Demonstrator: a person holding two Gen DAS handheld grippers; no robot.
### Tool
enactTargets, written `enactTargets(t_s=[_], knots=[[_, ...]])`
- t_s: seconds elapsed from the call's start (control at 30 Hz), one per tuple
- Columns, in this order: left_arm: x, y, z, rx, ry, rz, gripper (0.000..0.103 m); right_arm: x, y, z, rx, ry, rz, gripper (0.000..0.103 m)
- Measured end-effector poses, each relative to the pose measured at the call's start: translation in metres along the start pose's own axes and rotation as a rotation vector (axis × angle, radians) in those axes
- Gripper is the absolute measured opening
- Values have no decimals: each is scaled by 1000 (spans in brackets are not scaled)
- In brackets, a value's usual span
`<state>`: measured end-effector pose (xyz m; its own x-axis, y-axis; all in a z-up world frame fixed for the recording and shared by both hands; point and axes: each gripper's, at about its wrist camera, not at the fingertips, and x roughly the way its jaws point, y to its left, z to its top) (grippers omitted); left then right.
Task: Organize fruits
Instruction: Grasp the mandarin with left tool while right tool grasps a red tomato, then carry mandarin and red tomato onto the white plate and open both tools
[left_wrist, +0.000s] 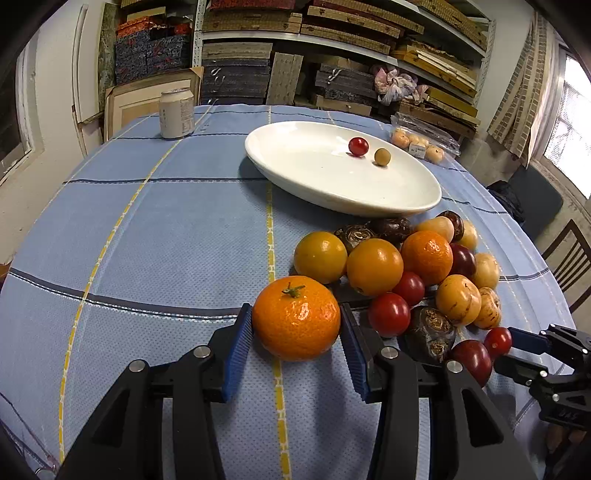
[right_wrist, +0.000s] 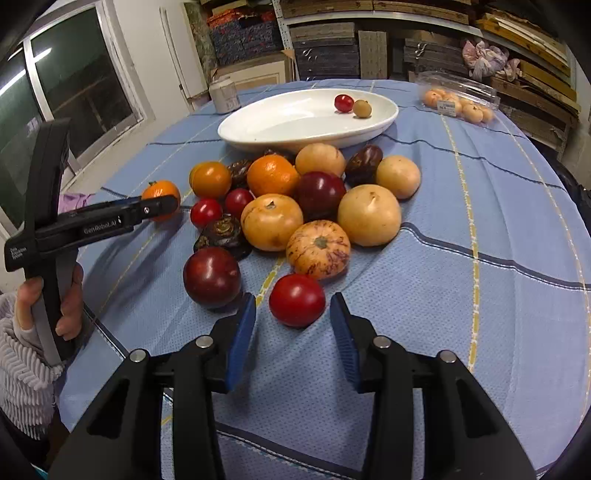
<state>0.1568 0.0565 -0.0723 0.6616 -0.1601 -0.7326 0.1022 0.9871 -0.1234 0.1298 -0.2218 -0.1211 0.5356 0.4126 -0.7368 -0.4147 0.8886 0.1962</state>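
Left gripper (left_wrist: 295, 321): jaws clamped on mandarin (left_wrist: 296, 317), resting on bench (left_wrist: 147, 258) beside fruit pile (left_wrist: 413, 269). Right gripper (right_wrist: 292, 314): jaws apart, flanking red tomato (right_wrist: 296, 300) without contact. White dish (left_wrist: 317, 173) beyond pile holds two small fruits.

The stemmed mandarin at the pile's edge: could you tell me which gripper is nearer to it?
Left. The left gripper has its jaws against both sides of the stemmed mandarin; the right gripper brackets a red tomato across the pile.
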Motion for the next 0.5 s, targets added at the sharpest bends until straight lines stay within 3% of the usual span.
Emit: enactTargets(t_s=[0.3, 0.5], knots=[[2, -5, -1, 16, 9, 1, 47, 5, -2, 6, 14, 3, -23, 41], [4, -7, -1, 19, 20, 1, 47, 13, 10, 10, -65, 12, -76, 41]])
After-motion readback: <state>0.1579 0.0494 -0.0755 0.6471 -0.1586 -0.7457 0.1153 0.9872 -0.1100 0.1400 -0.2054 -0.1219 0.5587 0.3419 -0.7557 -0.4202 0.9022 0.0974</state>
